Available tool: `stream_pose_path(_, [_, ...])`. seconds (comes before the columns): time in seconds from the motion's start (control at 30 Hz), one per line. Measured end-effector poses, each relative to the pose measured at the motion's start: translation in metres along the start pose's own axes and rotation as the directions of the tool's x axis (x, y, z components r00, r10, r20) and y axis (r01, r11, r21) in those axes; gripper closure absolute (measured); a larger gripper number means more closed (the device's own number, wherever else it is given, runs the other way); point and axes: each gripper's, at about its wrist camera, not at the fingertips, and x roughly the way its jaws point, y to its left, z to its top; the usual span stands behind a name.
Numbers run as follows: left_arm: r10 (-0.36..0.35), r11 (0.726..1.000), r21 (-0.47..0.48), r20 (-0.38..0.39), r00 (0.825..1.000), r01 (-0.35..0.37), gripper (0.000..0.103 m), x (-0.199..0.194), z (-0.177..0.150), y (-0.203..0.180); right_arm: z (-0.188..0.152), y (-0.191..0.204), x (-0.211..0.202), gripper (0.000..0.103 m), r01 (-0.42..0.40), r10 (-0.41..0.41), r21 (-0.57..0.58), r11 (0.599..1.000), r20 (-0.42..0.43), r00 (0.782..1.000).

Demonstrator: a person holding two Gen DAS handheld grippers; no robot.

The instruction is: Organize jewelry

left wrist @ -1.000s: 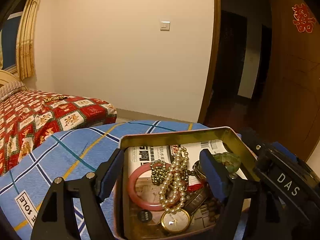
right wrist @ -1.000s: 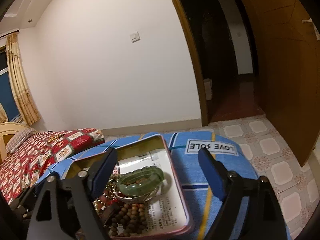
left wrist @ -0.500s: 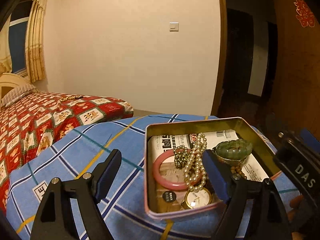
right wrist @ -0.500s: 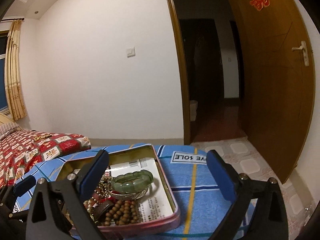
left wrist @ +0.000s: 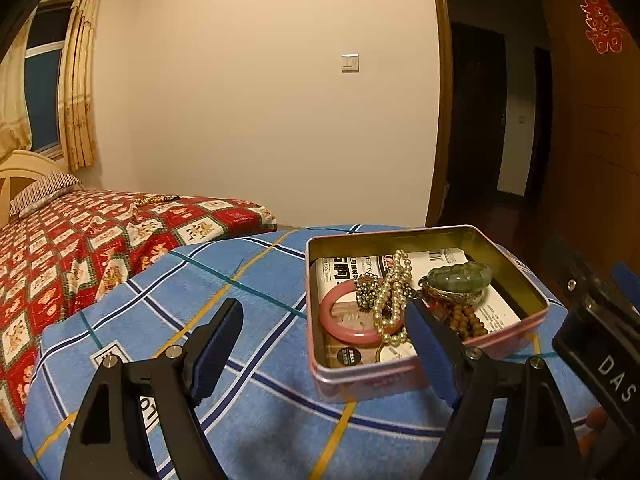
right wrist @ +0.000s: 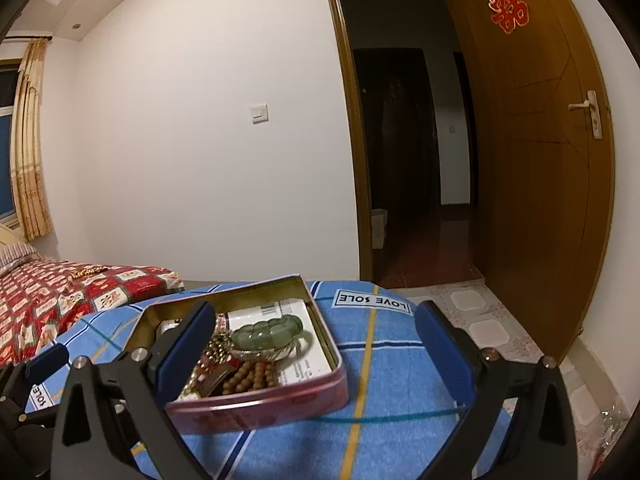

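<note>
- left gripper (left wrist: 324, 344) wide open, holding nothing
- right gripper (right wrist: 316, 344) wide open, holding nothing
- pink tin (left wrist: 400, 378) of jewelry sits on the blue plaid cloth (left wrist: 256, 272), green bangle (right wrist: 267, 332) on top

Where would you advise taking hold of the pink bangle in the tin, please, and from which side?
I would grip the pink bangle at its bare near-left arc, one finger inside the ring and one outside, coming down from above. It lies flat in the tin, so the walls block a sideways approach, and the pearl strand drapes over its right part. The left gripper, open, looks nearest.
</note>
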Motion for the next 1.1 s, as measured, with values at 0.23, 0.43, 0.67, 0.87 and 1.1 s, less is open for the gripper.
stream_pose_path(0.23, [0.02, 1.0, 0.015, 0.04, 0.999, -0.02, 0.02, -0.019, -0.007, 0.002, -0.005, 0.005, -0.022, 0.001, -0.01, 0.011, -0.015, 1.0, 0.034, 0.999])
stream_pose_path(0.43, [0.011, 1.0, 0.02, 0.075, 0.997, -0.012, 0.02, -0.033, -0.011, 0.005, -0.008, -0.002, -0.039, 0.001, -0.003, 0.001, 0.023, 1.0, 0.072, 0.997])
stream_pose_path(0.67, [0.003, 1.0, 0.015, 0.083, 0.997, -0.004, 0.02, -0.039, -0.014, 0.008, -0.008, -0.007, -0.049, 0.0, 0.025, -0.031, 0.057, 0.998, 0.112, 0.993])
stream_pose_path(0.87, [-0.001, 1.0, 0.014, 0.083, 0.997, -0.001, 0.02, -0.039, -0.014, 0.009, -0.008, -0.006, -0.05, 0.0, 0.033, -0.039, 0.05, 0.998, 0.118, 0.992])
stream_pose_path(1.1, [-0.001, 1.0, 0.013, 0.081, 0.997, 0.0, 0.02, -0.039, -0.014, 0.008, -0.009, -0.004, -0.051, 0.0, 0.033, -0.037, 0.036, 0.999, 0.123, 0.992])
